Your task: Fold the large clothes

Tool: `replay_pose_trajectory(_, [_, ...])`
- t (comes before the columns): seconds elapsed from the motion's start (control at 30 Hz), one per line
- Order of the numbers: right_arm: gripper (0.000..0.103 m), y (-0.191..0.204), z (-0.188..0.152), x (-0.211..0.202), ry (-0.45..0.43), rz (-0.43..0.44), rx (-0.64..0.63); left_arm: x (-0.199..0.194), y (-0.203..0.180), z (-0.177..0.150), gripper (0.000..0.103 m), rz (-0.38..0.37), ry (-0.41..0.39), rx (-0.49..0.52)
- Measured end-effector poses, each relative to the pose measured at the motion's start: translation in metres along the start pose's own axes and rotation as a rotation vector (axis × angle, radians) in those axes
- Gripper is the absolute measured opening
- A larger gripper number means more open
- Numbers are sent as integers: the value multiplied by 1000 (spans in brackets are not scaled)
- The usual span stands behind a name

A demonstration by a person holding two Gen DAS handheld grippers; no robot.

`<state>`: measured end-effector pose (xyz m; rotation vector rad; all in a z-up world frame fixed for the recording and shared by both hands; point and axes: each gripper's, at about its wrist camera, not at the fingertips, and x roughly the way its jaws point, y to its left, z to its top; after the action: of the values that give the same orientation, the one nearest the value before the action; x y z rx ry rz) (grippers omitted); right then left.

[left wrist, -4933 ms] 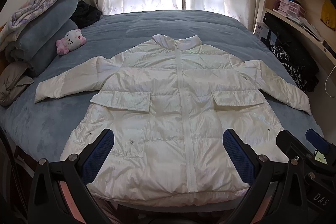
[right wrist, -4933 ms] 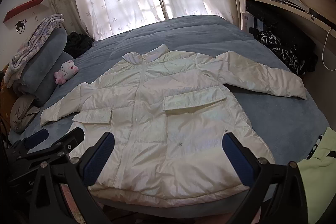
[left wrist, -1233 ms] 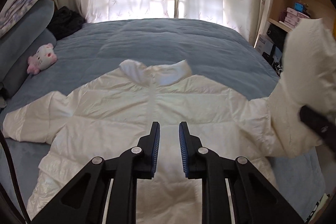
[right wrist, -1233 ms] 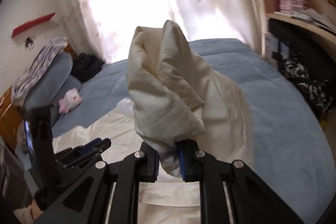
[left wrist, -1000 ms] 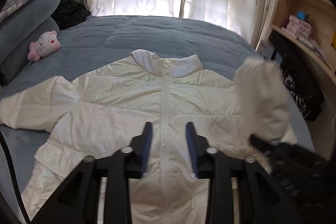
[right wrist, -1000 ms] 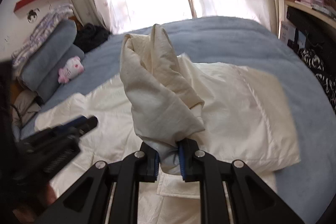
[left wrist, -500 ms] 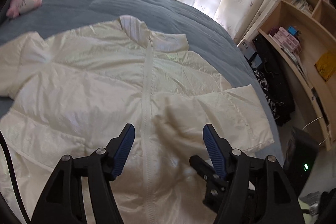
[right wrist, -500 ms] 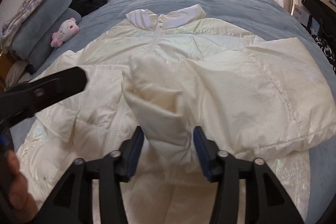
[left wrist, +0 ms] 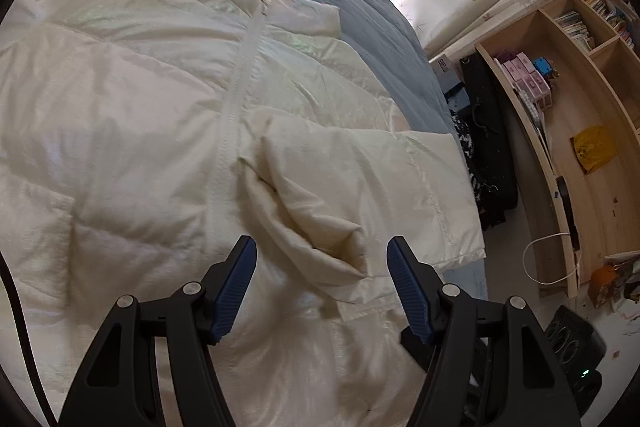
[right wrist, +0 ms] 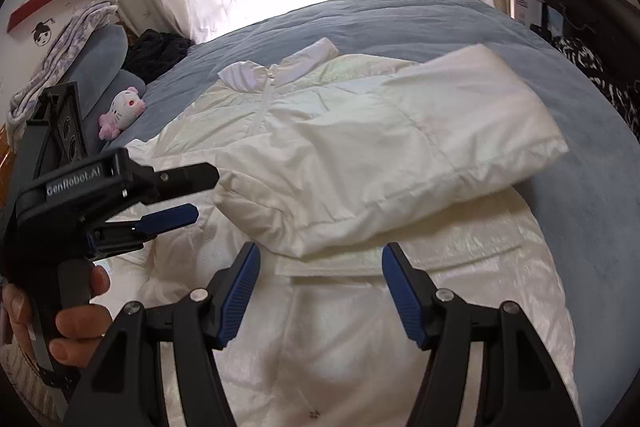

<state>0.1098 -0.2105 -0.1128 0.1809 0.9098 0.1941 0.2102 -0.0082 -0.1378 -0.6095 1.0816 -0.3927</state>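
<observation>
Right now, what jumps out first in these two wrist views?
The big white puffer jacket spread over the blue-grey bed fills both views, its right sleeve folded across the chest beside the zipper. The right gripper hovers just short of the cuff, jaws opening, nothing between them. At the left edge of the right view, a hand holds the left gripper, open, over the jacket; a pink-and-white plush cat lies beyond.

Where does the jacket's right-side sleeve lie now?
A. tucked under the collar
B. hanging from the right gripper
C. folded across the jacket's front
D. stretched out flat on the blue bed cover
C: the sleeve lies folded across the front of the jacket, its cuff near the zipper, and no pad touches it.
</observation>
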Motion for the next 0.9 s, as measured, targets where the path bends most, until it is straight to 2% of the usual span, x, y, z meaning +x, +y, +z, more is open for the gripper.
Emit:
replay_pose_trajectory(0.13, [64, -15, -9, 8, 39, -3, 49, 25, -9, 0, 66, 12, 49, 4])
replay_pose_trajectory(0.17, [64, -17, -11, 11, 45, -4, 61, 31, -11, 1, 62, 31, 60, 6])
replay_pose_trajectory(0.2, [64, -20, -12, 12, 49, -6, 72, 37, -16, 4, 54, 58, 67, 23])
replay_pose_trajectory(0.23, [64, -21, -12, 12, 50, -5, 79, 41, -21, 6, 35, 82, 72, 48])
replay_pose_trajectory(0.27, [64, -22, -12, 11, 47, -4, 83, 42, -28, 9, 24, 113, 75, 86])
replay_pose_trajectory(0.33, [64, -22, -11, 8, 38, -7, 82, 38, -47, 16, 16, 155, 52, 171])
replay_pose_trajectory(0.5, [63, -18, -3, 0, 60, -15, 88, -9, -100, 40, 12, 225, -140, 373])
replay_pose_trajectory(0.63, [64, -16, 17, -21, 64, 35, 140, -51, -114, 68, 11, 278, -268, 437])
replay_pose_trajectory(0.77, [64, -10, 51, -59, 11, 76, 140, -79, -93, 97, 11, 405, -349, 445])
replay_pose_trajectory(0.83, [64, -10, 69, -76, -3, 92, 145, -81, -72, 111, 11, 453, -349, 407])
replay_pose_trajectory(0.9, [64, -13, 87, -86, -13, 106, 165, -72, -42, 124, 12, 490, -315, 368])
